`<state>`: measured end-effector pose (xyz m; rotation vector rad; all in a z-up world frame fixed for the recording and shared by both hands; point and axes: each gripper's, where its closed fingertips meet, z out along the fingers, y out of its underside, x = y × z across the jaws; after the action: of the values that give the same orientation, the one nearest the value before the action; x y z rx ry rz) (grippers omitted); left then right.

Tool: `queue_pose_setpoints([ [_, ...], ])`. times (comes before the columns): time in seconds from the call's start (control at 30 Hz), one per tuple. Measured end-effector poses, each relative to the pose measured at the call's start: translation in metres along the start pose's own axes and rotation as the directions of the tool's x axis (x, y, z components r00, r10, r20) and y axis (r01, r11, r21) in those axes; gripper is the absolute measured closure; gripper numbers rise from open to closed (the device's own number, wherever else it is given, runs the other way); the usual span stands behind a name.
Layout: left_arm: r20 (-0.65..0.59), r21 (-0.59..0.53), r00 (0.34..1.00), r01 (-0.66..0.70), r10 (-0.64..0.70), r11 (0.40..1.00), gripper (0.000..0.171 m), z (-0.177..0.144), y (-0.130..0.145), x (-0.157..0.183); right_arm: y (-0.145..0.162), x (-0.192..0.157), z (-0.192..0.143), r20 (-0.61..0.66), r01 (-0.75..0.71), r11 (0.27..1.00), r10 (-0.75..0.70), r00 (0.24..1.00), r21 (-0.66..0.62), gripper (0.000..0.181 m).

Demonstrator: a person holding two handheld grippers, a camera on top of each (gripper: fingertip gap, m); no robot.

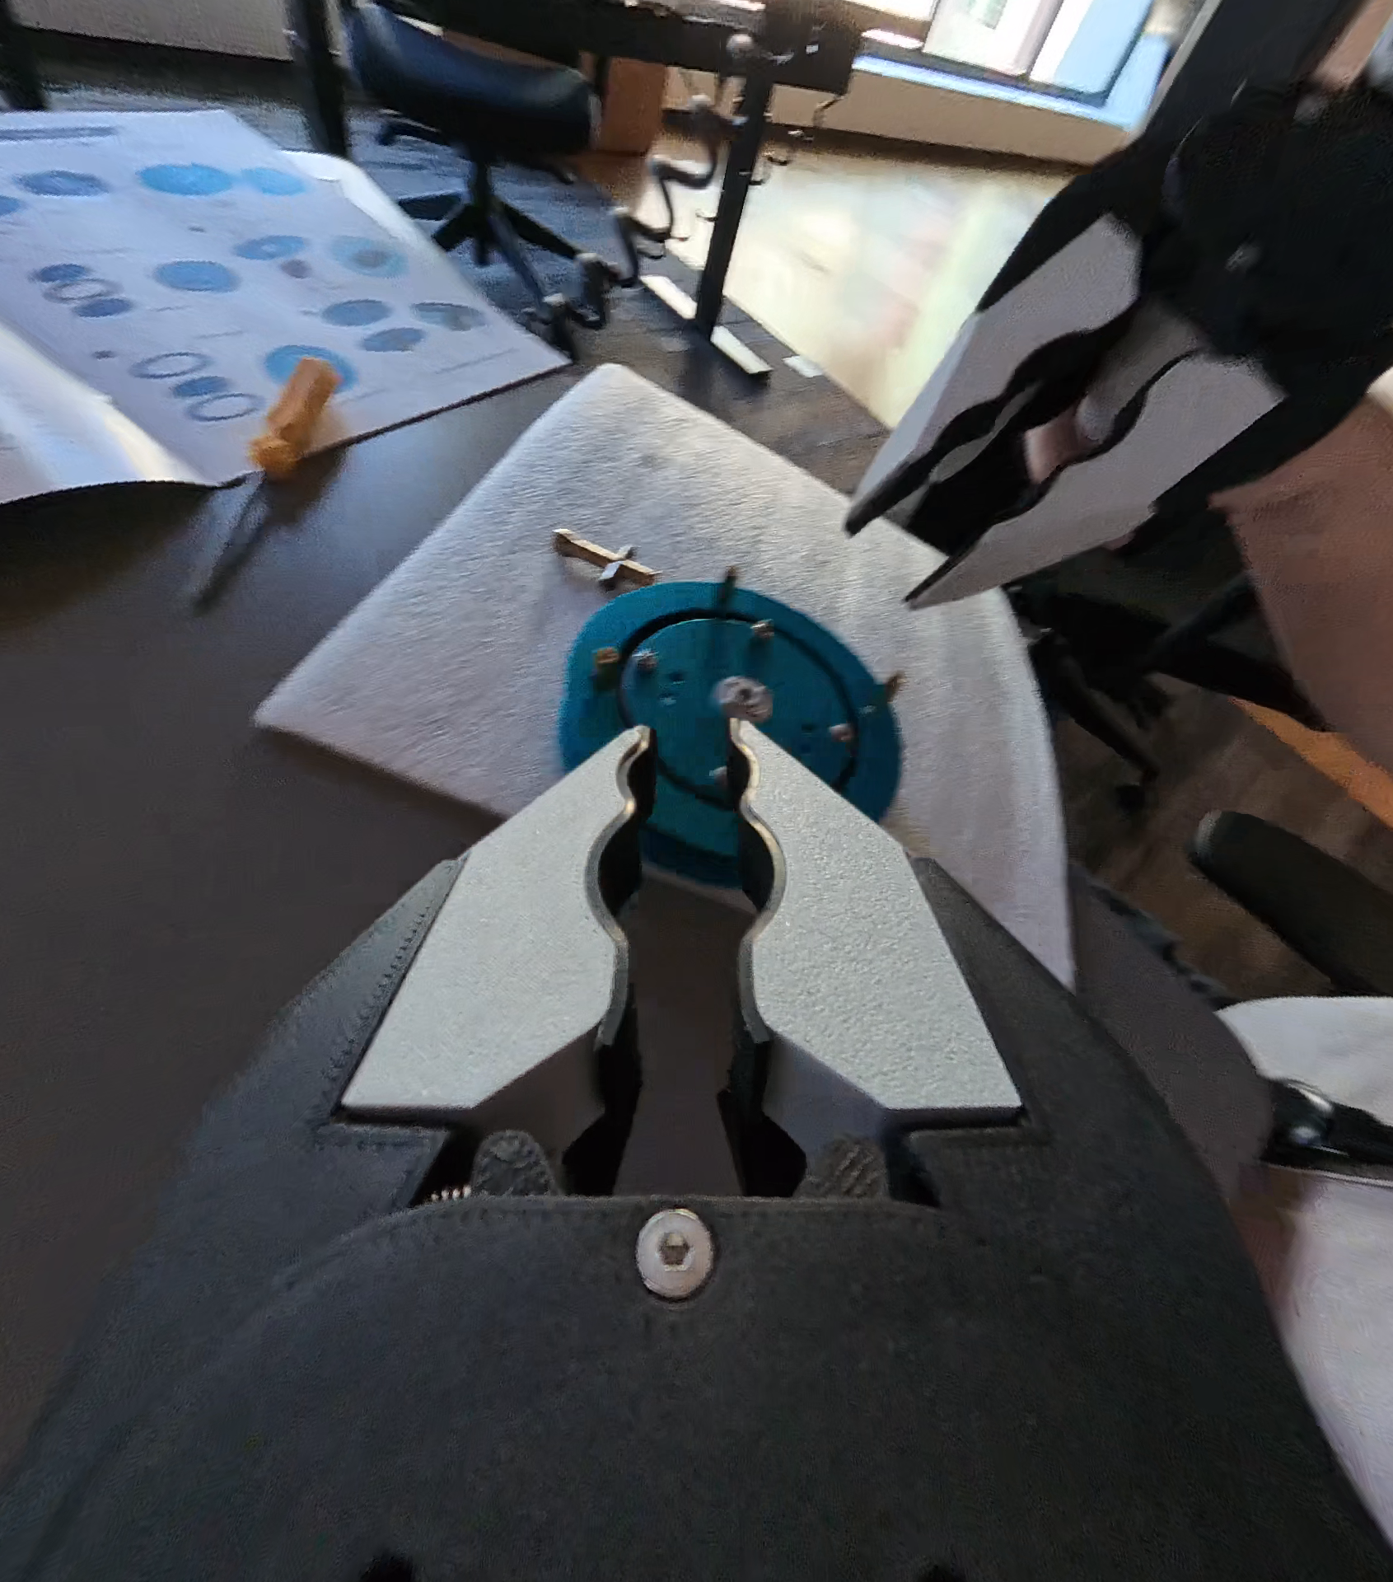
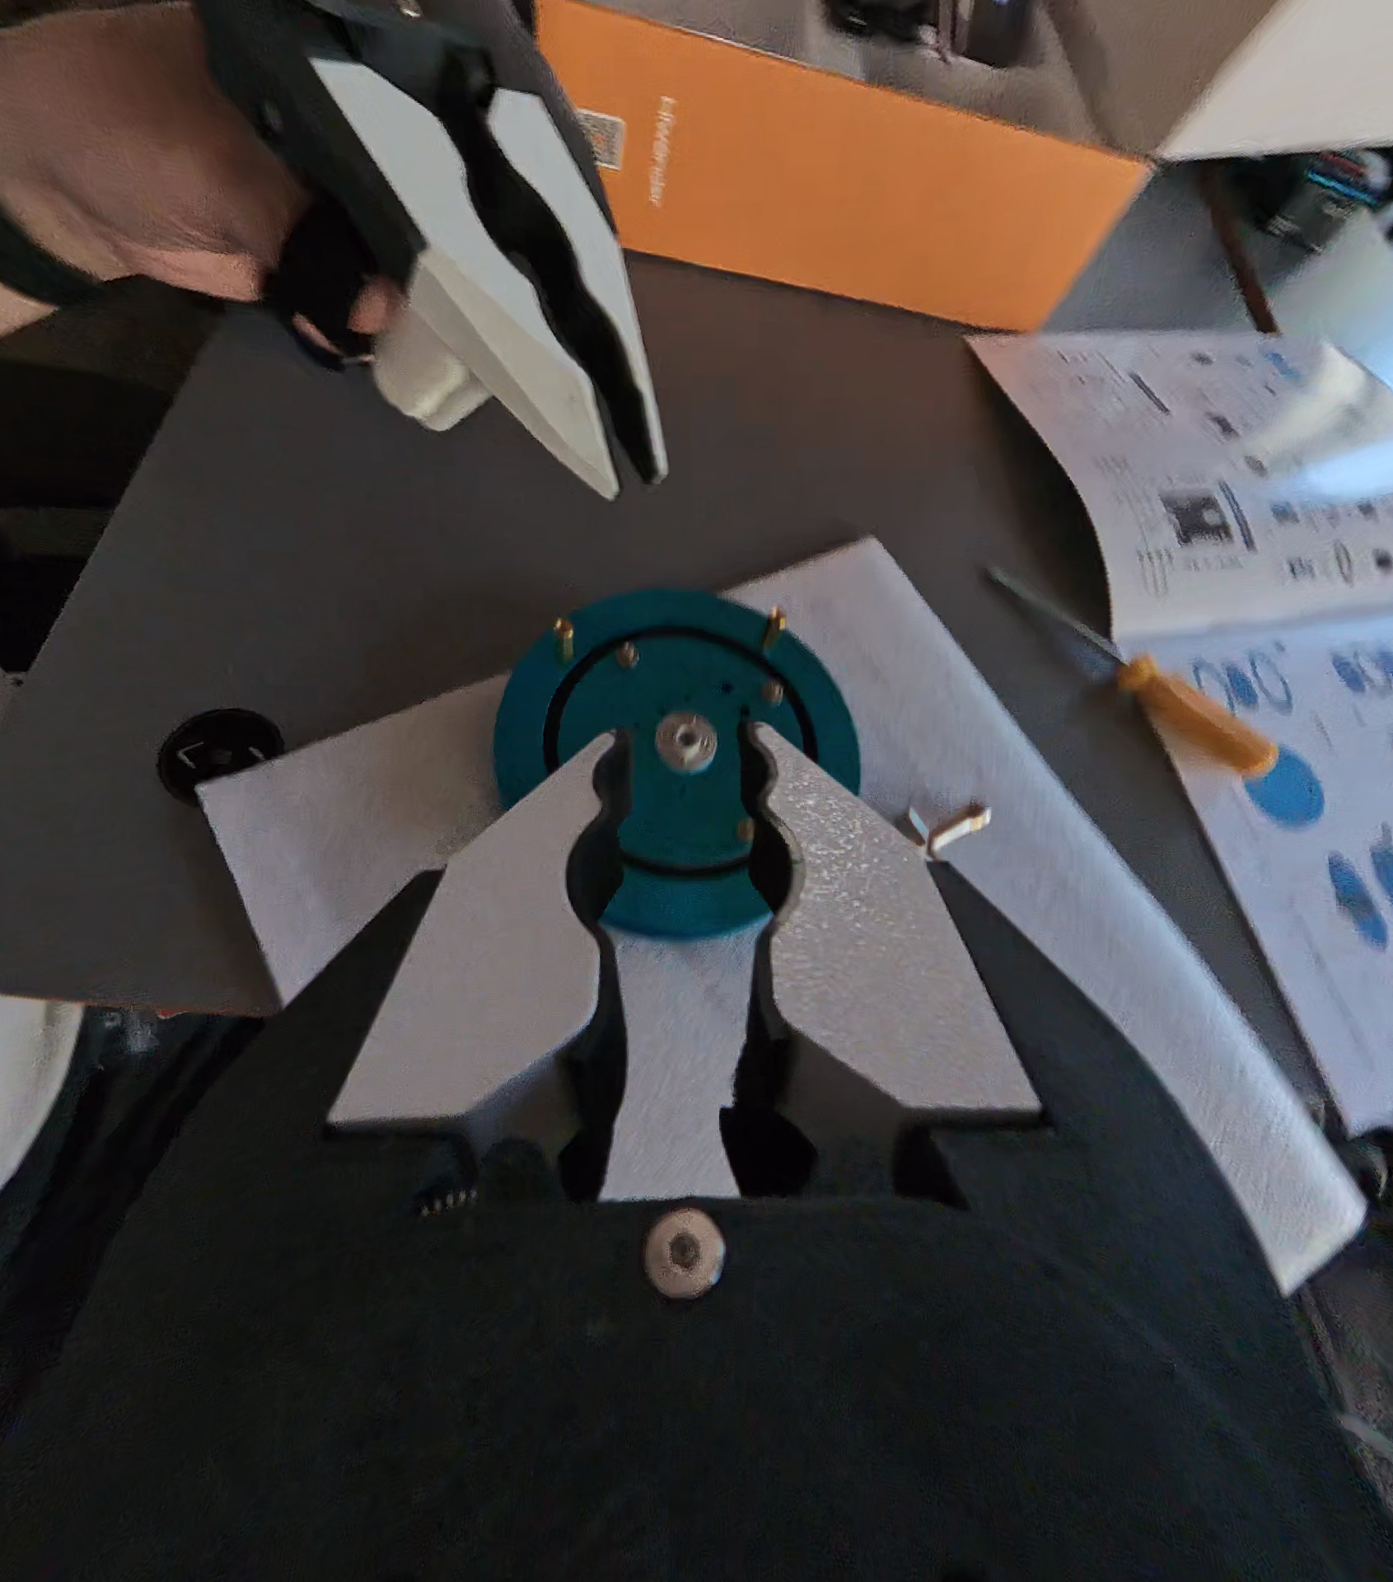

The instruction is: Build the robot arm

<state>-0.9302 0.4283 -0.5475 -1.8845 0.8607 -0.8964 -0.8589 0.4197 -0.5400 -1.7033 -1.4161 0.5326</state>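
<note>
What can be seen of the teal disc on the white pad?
The teal disc is round, flat and matte, plastic-looking. A dark circular groove separates the outer ring from the inner plate. Brass pins stand upright on it, and a silver hub sits at its centre. It lies flat on the white pad; neither claw touches it.

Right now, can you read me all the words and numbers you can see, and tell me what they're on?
Orange box: a small white line of print beside a square code; I do not read writing out.
Paper sheets: print among blue circles, too blurred to read.
Teal disc: no writing shows.
</note>
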Motion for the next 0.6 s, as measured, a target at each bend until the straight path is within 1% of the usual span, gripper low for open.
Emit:
queue_pose_setpoints([
  [0.03,0.042,-0.001,0.999,-0.016,0.016,1.000,0.157,-0.002,0.001,-0.013,-0.006,0.004,0.010,0.034,0.038,0.999,-0.037,0.999,-0.021,0.162],
  [0.1,0.083,-0.008,0.996,-0.040,0.041,0.999,0.157,0.002,0.003,-0.032,-0.008,0.018,0.037,0.078,0.084,0.989,-0.075,0.994,-0.118,0.165],
  [0.17,0.084,-0.044,0.996,-0.025,0.029,0.999,0.155,0.012,0.010,-0.044,-0.004,0.023,0.062,0.156,0.096,0.970,-0.062,0.986,-0.223,0.170],
  [0.27,0.062,-0.113,0.998,-0.012,0.019,0.994,0.150,0.027,0.022,-0.050,-0.002,0.028,0.081,0.184,0.121,0.940,-0.064,0.981,-0.318,0.170],
  [0.33,0.052,-0.115,0.998,-0.017,0.023,0.993,0.149,0.033,0.023,-0.051,0.003,0.028,0.085,0.194,0.140,0.924,-0.073,0.978,-0.357,0.170],
  [0.37,0.044,-0.110,0.999,-0.009,0.013,0.994,0.149,0.035,0.023,-0.051,0.006,0.031,0.087,0.182,0.142,0.918,-0.078,0.980,-0.372,0.169],
  [0.43,0.015,-0.098,1.000,0.011,-0.010,0.995,0.150,0.036,0.020,-0.047,0.010,0.030,0.090,0.197,0.134,0.913,-0.060,0.979,-0.385,0.171],
  [0.47,0.004,-0.096,1.000,0.018,-0.018,0.995,0.150,0.036,0.019,-0.046,0.012,0.027,0.091,0.211,0.129,0.913,-0.048,0.976,-0.388,0.175],
  [0.6,-0.007,-0.095,1.000,0.010,-0.010,0.995,0.151,0.034,0.019,-0.040,0.009,0.023,0.093,0.222,0.099,0.930,-0.019,0.975,-0.354,0.177],
])
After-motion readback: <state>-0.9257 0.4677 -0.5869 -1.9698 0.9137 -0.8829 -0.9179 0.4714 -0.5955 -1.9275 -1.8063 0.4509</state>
